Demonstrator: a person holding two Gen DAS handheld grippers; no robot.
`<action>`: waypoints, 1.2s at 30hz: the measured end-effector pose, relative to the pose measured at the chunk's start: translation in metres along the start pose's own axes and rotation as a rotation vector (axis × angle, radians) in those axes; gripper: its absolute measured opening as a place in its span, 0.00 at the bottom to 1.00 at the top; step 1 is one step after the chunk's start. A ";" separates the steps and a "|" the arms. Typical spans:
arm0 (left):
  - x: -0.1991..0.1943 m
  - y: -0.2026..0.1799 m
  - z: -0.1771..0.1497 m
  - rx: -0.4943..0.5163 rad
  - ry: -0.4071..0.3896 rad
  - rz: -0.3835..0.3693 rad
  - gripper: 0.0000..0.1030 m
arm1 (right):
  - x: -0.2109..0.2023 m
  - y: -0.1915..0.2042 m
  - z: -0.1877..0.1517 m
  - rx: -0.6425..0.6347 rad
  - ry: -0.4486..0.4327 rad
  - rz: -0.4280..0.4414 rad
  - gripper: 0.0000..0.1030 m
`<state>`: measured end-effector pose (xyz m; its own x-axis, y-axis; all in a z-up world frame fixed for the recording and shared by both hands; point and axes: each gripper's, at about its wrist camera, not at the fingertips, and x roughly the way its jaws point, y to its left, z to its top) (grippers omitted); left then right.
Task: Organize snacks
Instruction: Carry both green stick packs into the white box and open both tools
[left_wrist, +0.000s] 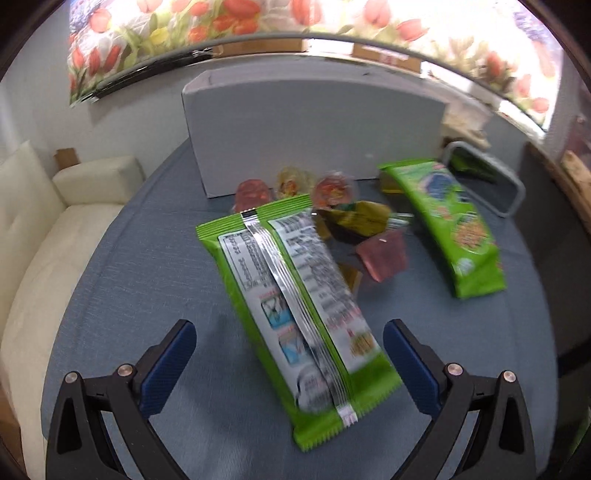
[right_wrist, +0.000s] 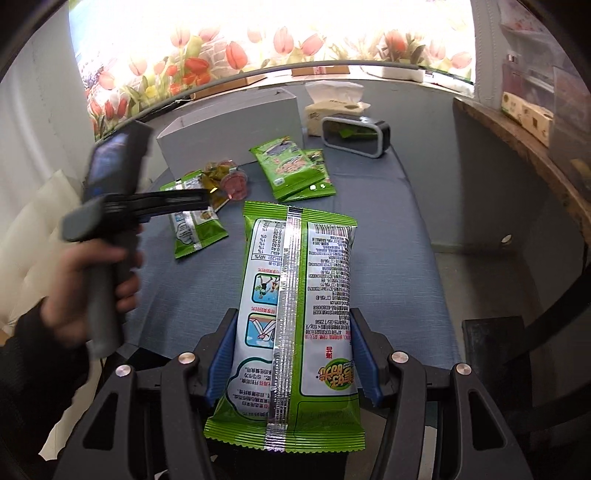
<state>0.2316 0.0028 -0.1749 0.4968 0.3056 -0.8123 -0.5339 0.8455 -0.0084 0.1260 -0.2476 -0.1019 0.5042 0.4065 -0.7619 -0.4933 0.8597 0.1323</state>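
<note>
My right gripper (right_wrist: 293, 347) is shut on a green snack bag (right_wrist: 295, 314), seam side up, held above the blue table (right_wrist: 388, 236). My left gripper (left_wrist: 290, 343) is open, its fingers either side of another green bag (left_wrist: 295, 306) lying seam up on the table; that bag also shows in the right wrist view (right_wrist: 195, 229). A third green bag (left_wrist: 447, 225) lies to the right. Several small jelly cups (left_wrist: 332, 210) sit between the bags. In the right wrist view two green bags (right_wrist: 295, 168) lie stacked further back.
A white box (left_wrist: 314, 129) stands at the back of the table (left_wrist: 147, 295). A small black and grey bin (right_wrist: 354, 134) and a tissue pack (right_wrist: 332, 107) sit at the back right. A cream sofa (left_wrist: 44, 236) is at the left. A wooden shelf (right_wrist: 524, 147) runs along the right.
</note>
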 end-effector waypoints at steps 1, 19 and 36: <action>0.009 -0.002 0.002 -0.009 0.003 -0.001 1.00 | -0.002 -0.001 0.000 0.003 -0.004 0.006 0.60; 0.021 0.001 -0.008 -0.011 0.017 0.011 0.73 | -0.005 -0.008 -0.004 0.007 -0.008 0.020 0.60; -0.109 0.039 0.017 0.122 -0.102 -0.222 0.71 | 0.016 0.024 0.051 -0.090 -0.056 0.062 0.60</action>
<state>0.1680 0.0103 -0.0773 0.6625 0.1439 -0.7351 -0.3205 0.9415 -0.1045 0.1588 -0.2050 -0.0782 0.5081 0.4772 -0.7170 -0.5853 0.8021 0.1190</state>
